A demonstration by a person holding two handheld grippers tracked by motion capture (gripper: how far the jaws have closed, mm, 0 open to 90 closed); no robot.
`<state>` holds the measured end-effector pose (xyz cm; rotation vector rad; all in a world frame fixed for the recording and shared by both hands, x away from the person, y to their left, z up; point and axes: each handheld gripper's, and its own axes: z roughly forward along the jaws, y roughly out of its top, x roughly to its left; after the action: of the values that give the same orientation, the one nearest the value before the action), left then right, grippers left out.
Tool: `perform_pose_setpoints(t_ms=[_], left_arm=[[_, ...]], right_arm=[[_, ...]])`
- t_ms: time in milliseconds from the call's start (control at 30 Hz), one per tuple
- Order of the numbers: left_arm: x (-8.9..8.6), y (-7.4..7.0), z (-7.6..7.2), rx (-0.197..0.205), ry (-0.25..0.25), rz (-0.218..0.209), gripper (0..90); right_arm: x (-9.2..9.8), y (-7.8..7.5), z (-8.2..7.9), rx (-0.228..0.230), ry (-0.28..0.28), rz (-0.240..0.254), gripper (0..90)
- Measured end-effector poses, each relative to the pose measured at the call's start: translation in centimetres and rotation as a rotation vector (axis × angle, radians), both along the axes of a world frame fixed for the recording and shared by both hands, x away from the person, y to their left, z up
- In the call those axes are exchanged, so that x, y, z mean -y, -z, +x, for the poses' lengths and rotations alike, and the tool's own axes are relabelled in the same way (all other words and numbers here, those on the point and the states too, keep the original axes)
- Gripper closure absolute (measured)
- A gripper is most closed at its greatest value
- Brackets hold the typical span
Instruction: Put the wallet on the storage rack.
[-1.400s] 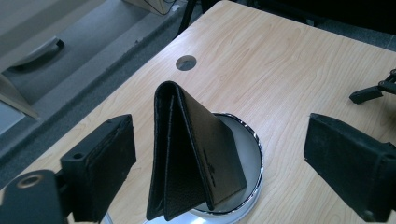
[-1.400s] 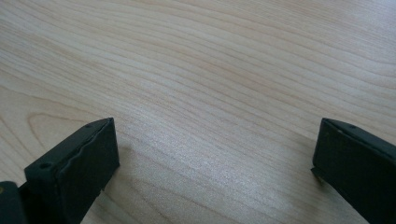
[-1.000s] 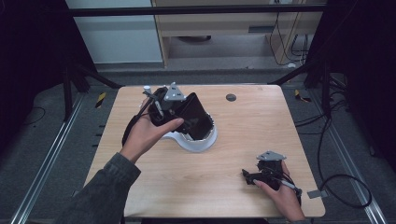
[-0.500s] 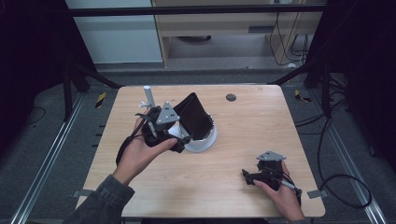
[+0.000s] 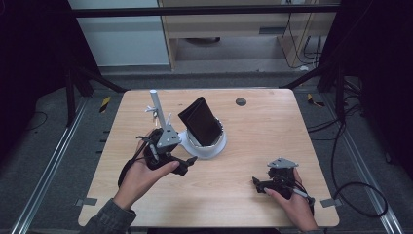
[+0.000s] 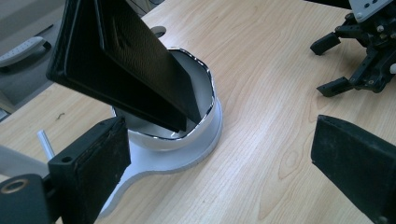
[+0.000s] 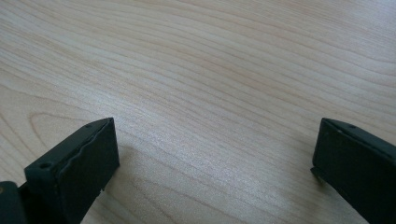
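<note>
Black wallet: centre of frame, standing tilted in white cup holder on bench. Left gripper: fingers released, empty, just beside holder. Right gripper: lower right, released. Step: placement likely done; next, withdrawing clear without tipping it.

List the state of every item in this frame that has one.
Black wallet: folded shut, leaning tilted in the bowl, not gripped.
White bowl: upright on the table, wallet's lower end inside.
Left tongs: open, empty, beside the bowl.
Right tongs: open, empty, over bare table.
</note>
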<state>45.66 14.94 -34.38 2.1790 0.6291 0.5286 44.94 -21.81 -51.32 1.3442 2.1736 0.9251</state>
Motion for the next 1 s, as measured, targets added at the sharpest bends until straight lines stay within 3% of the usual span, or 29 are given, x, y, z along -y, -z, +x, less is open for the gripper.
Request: perform_pose_setpoints(t_ms=[167,400,433,533,600,700,1000], left_arm=[[-0.4,1.0,0.0,-0.016,-0.007,0.003,4.4],[-1.6,3.9,-0.2,-0.054,-0.034,0.002,4.3],[-2.1,5.0,-0.1,-0.071,-0.053,0.008,4.3],[-2.6,5.8,0.1,-0.083,-0.068,0.012,4.4],[-3.3,7.2,0.4,-0.111,-0.094,0.012,4.4],[-4.2,8.4,0.8,-0.124,-0.126,0.041,5.4],[-7.5,10.6,1.6,-0.155,-0.209,0.036,5.7]], right_arm=[[0.0,0.0,0.0,-0.001,0.0,0.0,0.6],[0.0,0.0,0.0,0.001,-0.002,-0.002,0.6],[0.0,0.0,0.0,0.001,-0.001,-0.001,0.6],[0.0,0.0,0.0,0.001,-0.001,0.0,0.6],[0.0,0.0,-0.1,0.0,-0.001,0.0,0.6],[0.0,0.0,-0.1,0.001,-0.003,0.0,0.6],[0.0,0.0,-0.1,0.001,-0.002,0.0,0.6]])
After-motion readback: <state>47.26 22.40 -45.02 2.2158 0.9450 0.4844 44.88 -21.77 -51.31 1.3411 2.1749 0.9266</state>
